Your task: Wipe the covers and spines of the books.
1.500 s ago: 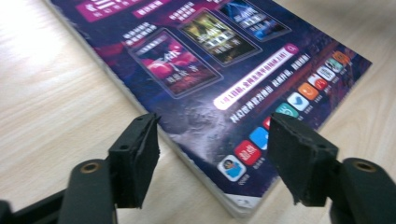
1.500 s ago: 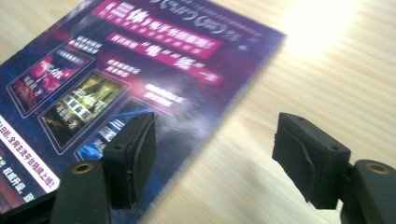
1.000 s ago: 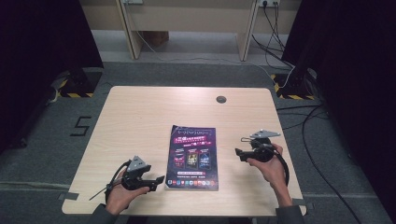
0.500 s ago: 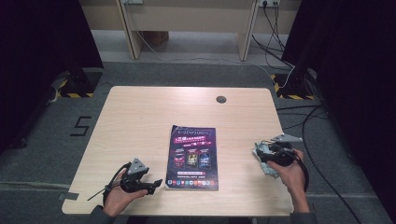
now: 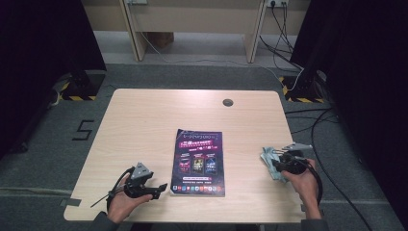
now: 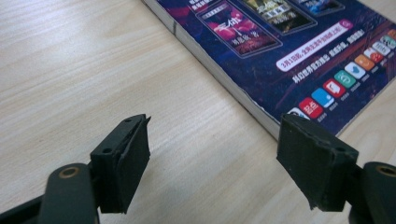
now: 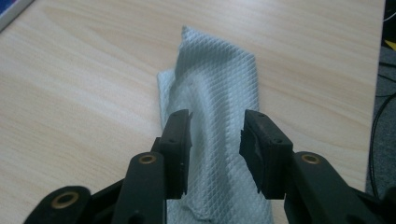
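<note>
R gripper (image 7: pixel 214 149) was just closing round the cloth (image 7: pixel 219 88), pads not yet pressing. L gripper (image 6: pixel 215 163) stood spread, lower frame. Best to pinch the raised fold squarely.

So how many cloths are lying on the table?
1. The pale grey cloth lies crumpled near the table's right edge, right of the magazine, under the right tool. Another could hide under the magazine, but none shows.

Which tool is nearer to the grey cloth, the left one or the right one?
Right. The right tool is over the grey cloth, jaws either side of its fold; the left tool sits beyond the magazine.
</note>
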Demonstrator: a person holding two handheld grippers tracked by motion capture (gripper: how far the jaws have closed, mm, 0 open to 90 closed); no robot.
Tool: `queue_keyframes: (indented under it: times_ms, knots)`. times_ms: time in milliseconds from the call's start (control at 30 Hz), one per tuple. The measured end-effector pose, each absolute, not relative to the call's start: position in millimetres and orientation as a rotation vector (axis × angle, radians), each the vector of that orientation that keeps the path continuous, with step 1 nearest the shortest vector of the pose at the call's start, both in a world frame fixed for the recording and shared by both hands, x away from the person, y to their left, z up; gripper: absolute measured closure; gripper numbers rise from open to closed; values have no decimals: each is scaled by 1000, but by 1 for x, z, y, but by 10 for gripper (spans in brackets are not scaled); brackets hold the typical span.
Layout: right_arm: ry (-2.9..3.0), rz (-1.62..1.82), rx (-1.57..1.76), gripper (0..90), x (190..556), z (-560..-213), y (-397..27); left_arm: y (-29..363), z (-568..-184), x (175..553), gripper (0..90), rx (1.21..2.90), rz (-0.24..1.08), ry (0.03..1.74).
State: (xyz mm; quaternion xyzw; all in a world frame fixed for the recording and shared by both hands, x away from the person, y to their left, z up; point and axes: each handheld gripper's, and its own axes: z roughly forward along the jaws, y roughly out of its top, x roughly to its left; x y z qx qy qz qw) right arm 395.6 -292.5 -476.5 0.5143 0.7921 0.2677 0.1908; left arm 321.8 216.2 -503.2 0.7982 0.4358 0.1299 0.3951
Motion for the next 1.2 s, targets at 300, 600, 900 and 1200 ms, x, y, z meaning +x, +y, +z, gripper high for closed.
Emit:
queue_keyframes:
  times_ms: [300,600,900,1200]
  knots:
    - [2256,734,1465,678,400,-489,-293,202,-504,328,262,1980,314,1105]
    - [2254,745,1439,793,401,-488,-295,183,-509,335,274,2003,310,1094]
    - [2240,819,1360,799,399,-471,-280,167,-513,338,355,2041,278,1065]
    - [2302,931,1188,797,400,-449,-228,161,-511,331,364,2092,299,1017]
